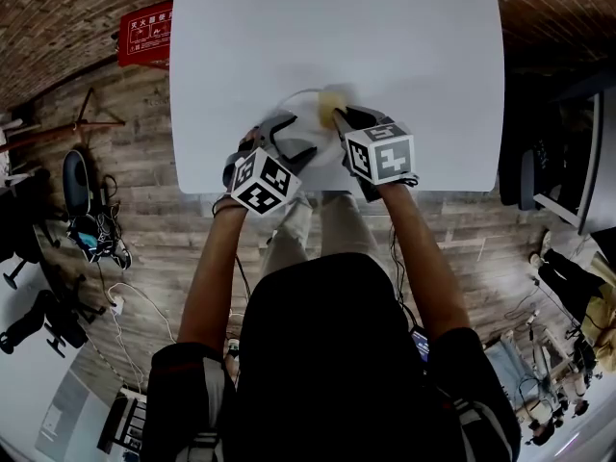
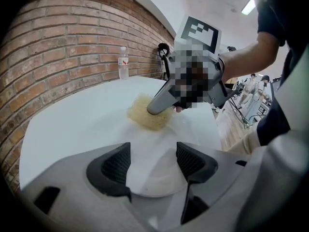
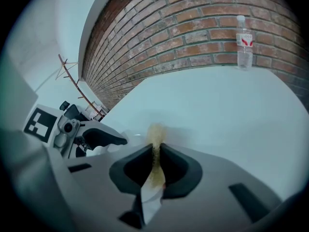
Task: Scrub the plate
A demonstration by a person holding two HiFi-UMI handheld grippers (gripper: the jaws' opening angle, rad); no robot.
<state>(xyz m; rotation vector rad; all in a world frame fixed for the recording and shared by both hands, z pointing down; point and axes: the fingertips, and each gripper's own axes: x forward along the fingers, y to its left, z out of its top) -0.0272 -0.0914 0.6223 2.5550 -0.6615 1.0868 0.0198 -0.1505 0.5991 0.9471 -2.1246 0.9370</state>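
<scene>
Standing over the white table (image 1: pixel 385 37), the person holds both grippers down at its near edge, where the white plate (image 1: pixel 300 109) lies flat. The right gripper (image 1: pixel 344 120) has its jaws clamped tight on a thin yellow sponge (image 3: pixel 155 140), which sticks out past the pads and comes down on the far part of the plate. From the left gripper's side, that sponge (image 2: pixel 147 114) shows as a rough tan pad under the right gripper's tip (image 2: pixel 157 108), touching the plate's surface (image 2: pixel 159 146).

The left gripper (image 2: pixel 153 161) has its jaws spread wide, the dark ribbed pads (image 2: pixel 113 166) well apart. The plate's near rim sits in the gap between them, low down; I cannot tell whether either pad touches it. In the head view the left gripper (image 1: pixel 289 138) lies just beside the right one, on the plate's left side.

A clear water bottle (image 3: pixel 245 42) stands upright at the far edge of the table, close to the brick wall (image 3: pixel 193 37), well apart from the plate
</scene>
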